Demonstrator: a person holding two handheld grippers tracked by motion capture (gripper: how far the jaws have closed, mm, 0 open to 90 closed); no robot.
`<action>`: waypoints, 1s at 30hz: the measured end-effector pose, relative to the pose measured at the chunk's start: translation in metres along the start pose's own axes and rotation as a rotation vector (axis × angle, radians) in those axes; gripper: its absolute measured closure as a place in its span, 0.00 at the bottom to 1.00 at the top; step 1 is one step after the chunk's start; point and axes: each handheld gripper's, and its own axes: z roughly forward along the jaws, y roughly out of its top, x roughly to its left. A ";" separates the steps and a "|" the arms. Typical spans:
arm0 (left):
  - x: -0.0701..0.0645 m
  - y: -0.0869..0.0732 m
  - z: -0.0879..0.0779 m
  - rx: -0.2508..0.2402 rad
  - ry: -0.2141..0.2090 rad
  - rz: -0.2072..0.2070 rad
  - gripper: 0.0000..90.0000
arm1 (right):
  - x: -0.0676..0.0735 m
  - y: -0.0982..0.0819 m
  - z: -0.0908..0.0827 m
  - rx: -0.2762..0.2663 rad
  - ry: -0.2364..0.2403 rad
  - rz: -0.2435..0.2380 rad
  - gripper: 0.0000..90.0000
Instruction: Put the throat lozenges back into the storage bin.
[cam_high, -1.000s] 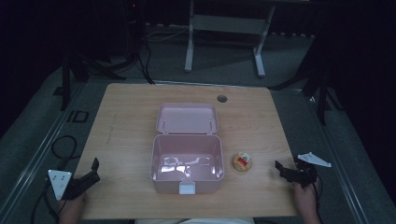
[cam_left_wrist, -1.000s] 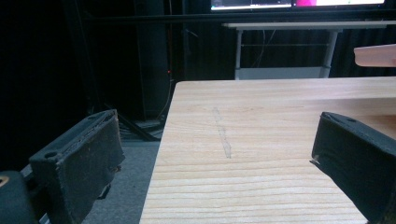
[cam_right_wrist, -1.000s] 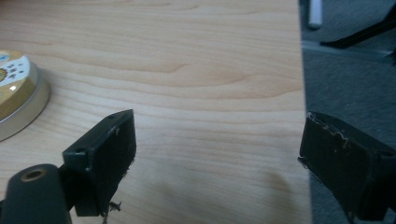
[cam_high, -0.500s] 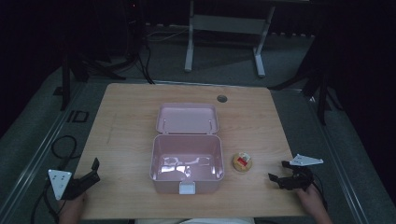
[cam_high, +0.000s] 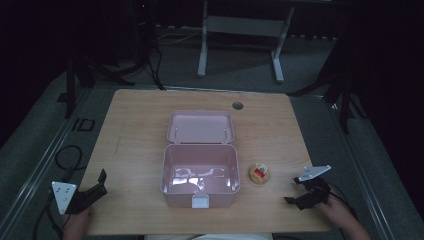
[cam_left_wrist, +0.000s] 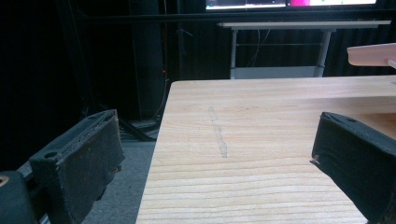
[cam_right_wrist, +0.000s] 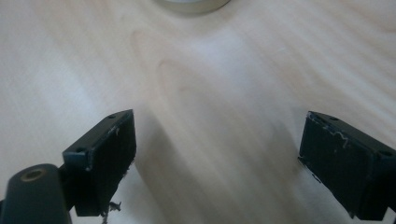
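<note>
Approach stage, nothing gripped yet. Right gripper sat near the table's front right corner, jaws spread wide and empty, aimed at the small round tub. In the right gripper view, jaws wide apart over bare wood, tub's rim just poking in at the top edge, well ahead of the fingertips. Tub stood upright on the table just right of the open pink box, apart from its wall, yellow-and-red top showing. Box empty by the look of it, lid flipped back flat behind.

Left gripper parked at the front left corner, jaws also wide and empty, pointed across bare table; box lid edge seen far right in its view.

Judged next: push right gripper forward to straddle the tub, level the jaws at mid-height, close, then lift over the box wall and set inside. Likely risk: nudging the tub away before closing.
</note>
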 end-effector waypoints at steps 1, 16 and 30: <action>0.000 0.000 0.000 0.002 -0.002 0.002 0.03 | 0.003 0.006 -0.001 0.051 0.001 -0.034 0.12; 0.000 0.000 0.000 0.001 -0.009 0.004 0.03 | 0.022 0.042 0.001 0.429 0.022 -0.205 0.12; 0.000 0.000 0.000 0.002 -0.016 0.003 0.03 | 0.034 0.071 0.008 0.570 0.084 -0.246 0.13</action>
